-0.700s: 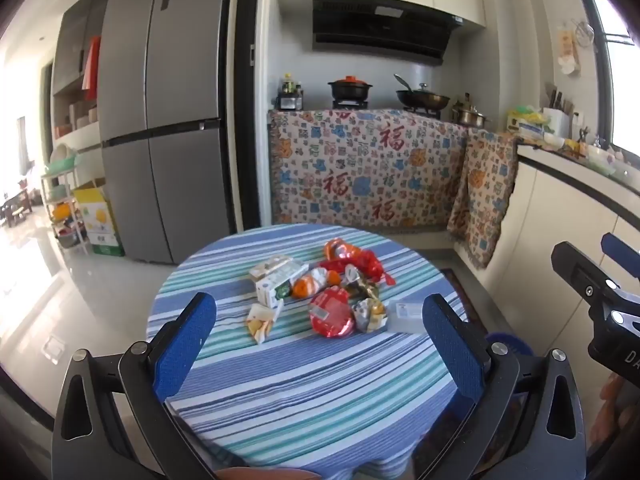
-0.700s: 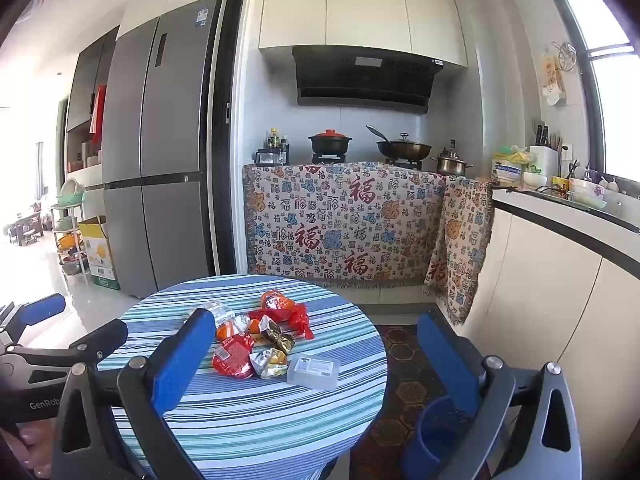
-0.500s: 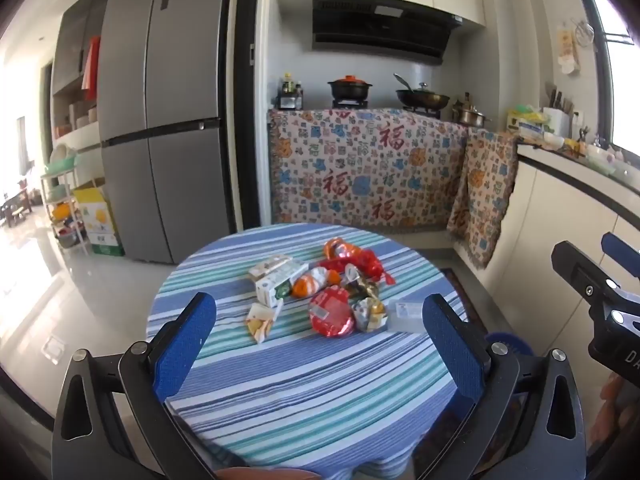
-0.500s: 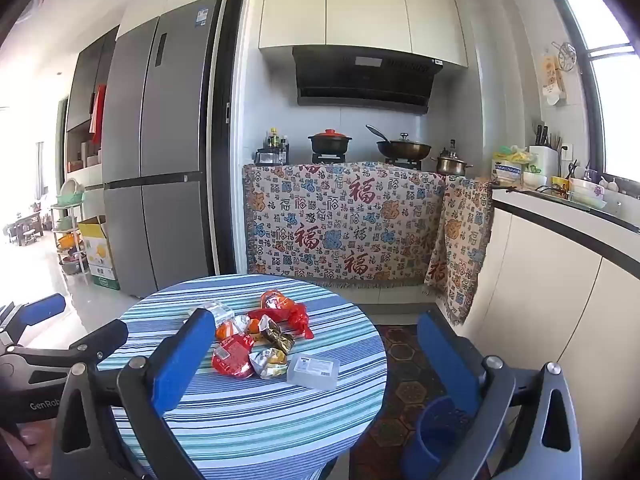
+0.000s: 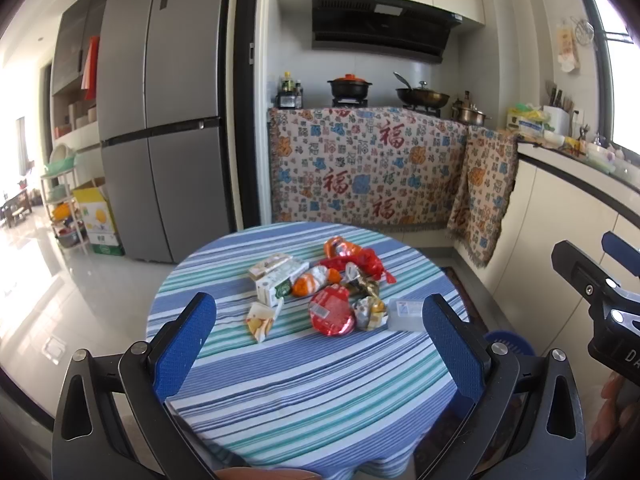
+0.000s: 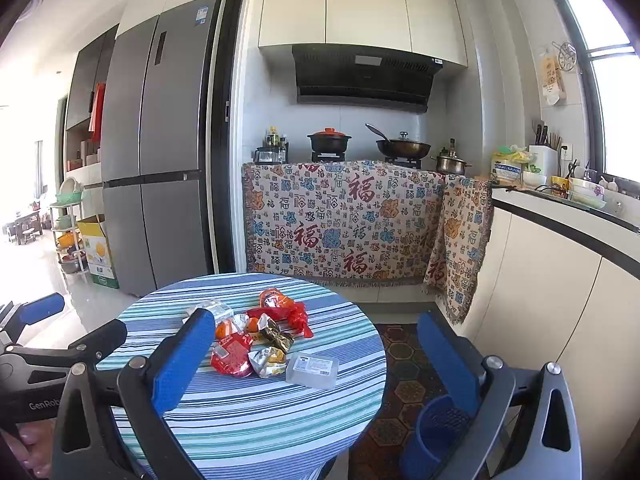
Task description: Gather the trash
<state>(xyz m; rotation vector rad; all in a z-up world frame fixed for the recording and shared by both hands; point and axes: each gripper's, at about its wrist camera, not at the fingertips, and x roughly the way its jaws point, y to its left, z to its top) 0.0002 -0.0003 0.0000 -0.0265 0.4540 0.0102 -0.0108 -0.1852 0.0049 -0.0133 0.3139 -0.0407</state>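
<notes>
We hold the left gripper (image 5: 320,344) low before the round table (image 5: 304,392), its two blue pads (image 5: 184,344) spread wide with nothing between them, and it points level across the striped cloth. On the left gripper's body, seen in the right wrist view, we can read "GenRob" in white; the rest of the word is cut off. The right gripper (image 6: 316,364) is beside it, on the right edge of the table, also wide open and empty, and under its right finger stands a blue bin (image 6: 436,436) on the patterned floor mat. The trash pile (image 5: 320,292) lies in the middle of the table: a white and green carton (image 5: 278,282), a small yellow wrapper (image 5: 260,320), a round red foil pack (image 5: 332,316) with a white label that we cannot read, a crumpled silver and yellow wrapper (image 5: 370,312), a clear plastic box (image 6: 313,370) with a small label, and red and orange wrappers (image 5: 352,256) behind. Neither gripper touches any of them. Compared with the earlier frames, nothing has moved; both grippers and the pile stay in the same places. Farther away, a cloth (image 5: 368,168) hangs over the counter front, printed many times with the red character "福". Beside it stands a grey refrigerator (image 5: 168,112).
</notes>
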